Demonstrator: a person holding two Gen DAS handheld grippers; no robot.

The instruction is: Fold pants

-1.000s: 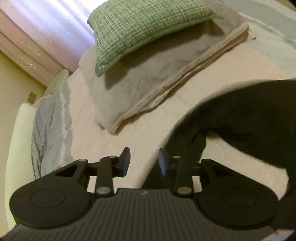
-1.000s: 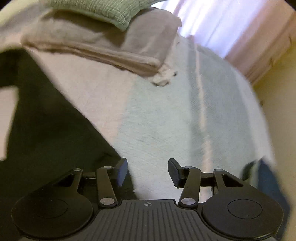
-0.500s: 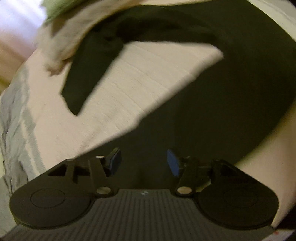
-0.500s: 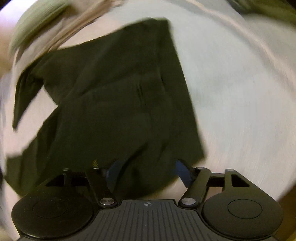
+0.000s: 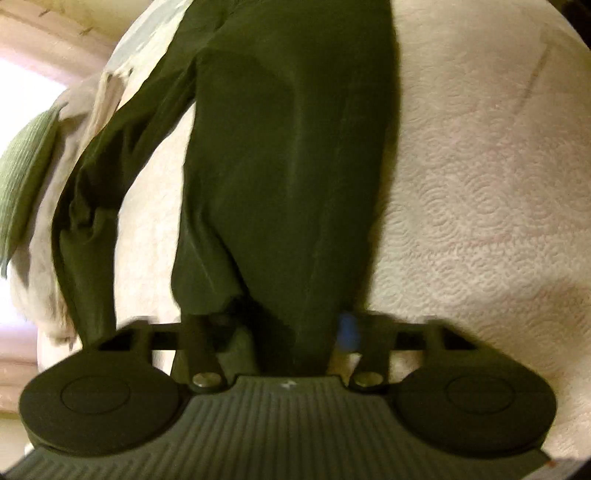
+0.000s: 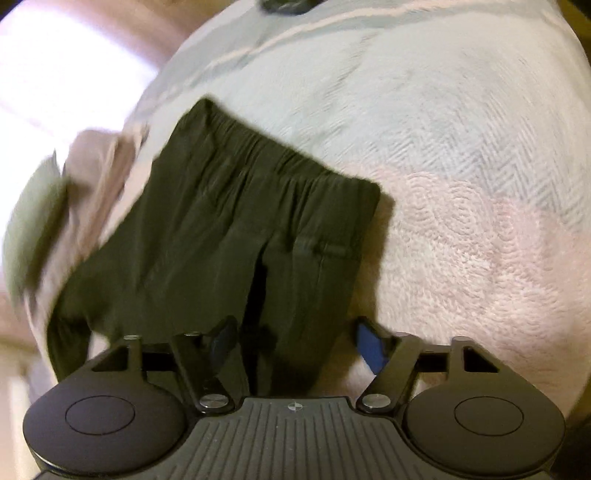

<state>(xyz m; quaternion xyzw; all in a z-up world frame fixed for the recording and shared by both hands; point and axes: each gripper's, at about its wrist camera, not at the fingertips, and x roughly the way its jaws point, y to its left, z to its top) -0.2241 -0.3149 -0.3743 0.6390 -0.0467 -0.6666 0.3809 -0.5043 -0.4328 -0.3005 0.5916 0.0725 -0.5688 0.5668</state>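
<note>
Left tool [image 5: 286, 328]: fingers spread wide, dark green pants [image 5: 288, 166] running between them up the frame's centre, not yet pinched. Right tool [image 6: 295, 336]: equally wide over the crotch, waistband upper centre. Bed [image 6: 461, 184] beneath. Step: approach to grasp; next, close on fabric.

- My left gripper [image 5: 290, 326] covers the pants' [image 5: 288, 155] near end, so I can't make out its far-left finger tip
- The green pillow [image 5: 22, 177] is cut by the left edge
- In my right view the pillow [image 6: 33, 221] smears to blur
- A dark object [image 6: 286, 4] is clipped by the top edge, unidentifiable
</note>
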